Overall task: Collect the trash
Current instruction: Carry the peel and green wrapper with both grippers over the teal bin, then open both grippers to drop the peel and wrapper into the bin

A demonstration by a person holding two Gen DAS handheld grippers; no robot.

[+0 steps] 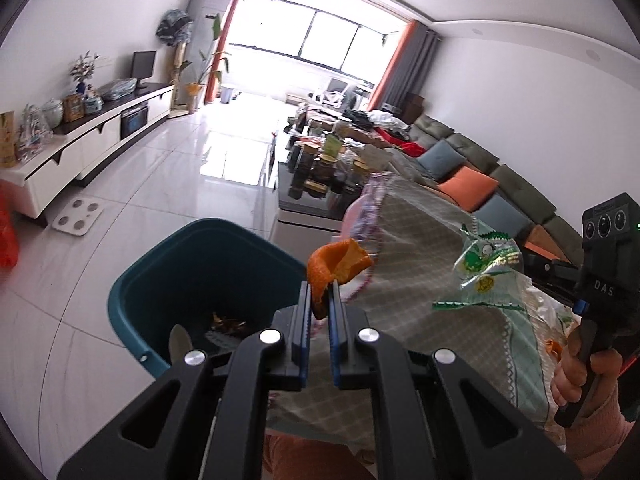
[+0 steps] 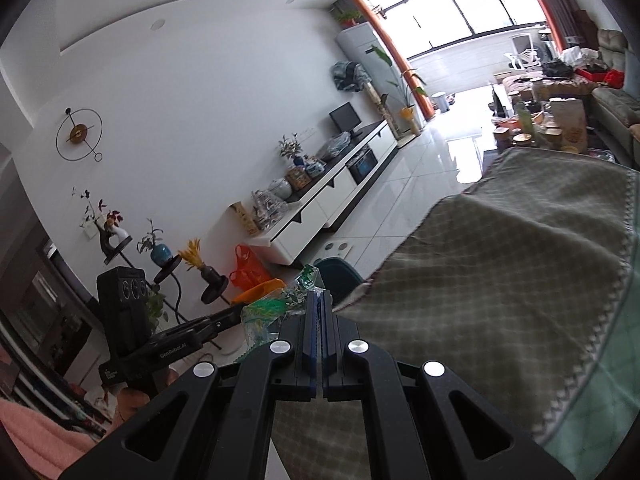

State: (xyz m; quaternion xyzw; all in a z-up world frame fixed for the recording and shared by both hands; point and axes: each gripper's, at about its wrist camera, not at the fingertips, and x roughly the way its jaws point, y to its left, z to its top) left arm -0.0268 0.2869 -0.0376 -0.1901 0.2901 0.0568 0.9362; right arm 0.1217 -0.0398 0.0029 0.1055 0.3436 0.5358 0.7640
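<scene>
My left gripper [image 1: 323,290] is shut on a piece of orange peel [image 1: 338,264] and holds it at the right rim of a teal bin [image 1: 168,272], above the table's edge. The bin holds some peel scraps [image 1: 228,324]. My right gripper [image 2: 319,300] is shut on a clear green-printed snack wrapper [image 2: 272,306], held in the air over the table's left edge. The wrapper also shows in the left wrist view [image 1: 486,272], with the right gripper's body [image 1: 600,280] behind it. The teal bin [image 2: 338,276] shows just beyond the right fingertips.
A table with a checked grey-green cloth [image 1: 420,248] lies on the right. More wrappers and a peel bit [image 1: 554,346] lie on it near the right hand. A white floor scale [image 1: 78,220], a low TV cabinet [image 1: 100,136], a cluttered coffee table [image 1: 320,168] and a sofa [image 1: 480,168] stand around.
</scene>
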